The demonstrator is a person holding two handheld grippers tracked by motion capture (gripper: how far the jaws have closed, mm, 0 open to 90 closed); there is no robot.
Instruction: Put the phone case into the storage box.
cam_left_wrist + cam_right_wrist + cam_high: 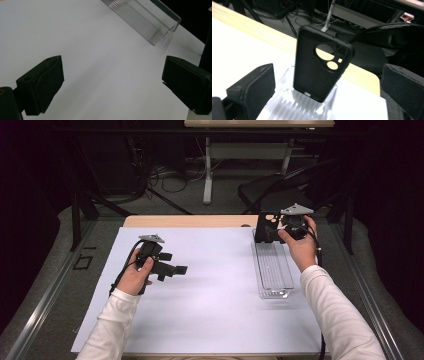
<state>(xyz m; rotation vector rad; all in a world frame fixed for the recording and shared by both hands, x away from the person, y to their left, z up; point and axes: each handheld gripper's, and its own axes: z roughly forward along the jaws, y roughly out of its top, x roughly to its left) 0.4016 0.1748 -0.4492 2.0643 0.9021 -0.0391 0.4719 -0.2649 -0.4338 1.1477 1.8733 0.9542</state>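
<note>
At about nine o'clock on the white sheet (210, 290), the left gripper (181, 269) hovers in the person's left hand (134, 277), pointing toward three o'clock. Its jaws are spread wide with nothing between them (the left gripper view looks through the gap onto bare white sheet and the near end of the clear tray (150, 22)). Moving right, the clear tray (272, 270) lies lengthwise at roughly three o'clock on the sheet, running from near to far. At its far end, toward one o'clock, a black phone case (265, 227) stands upright inside the tray, its camera cut-outs at the top. The right gripper (272, 234), held in the right hand (300, 247), sits just beside the case; its jaws stand wide apart, flanking the phone case (322, 67) without touching it.
</note>
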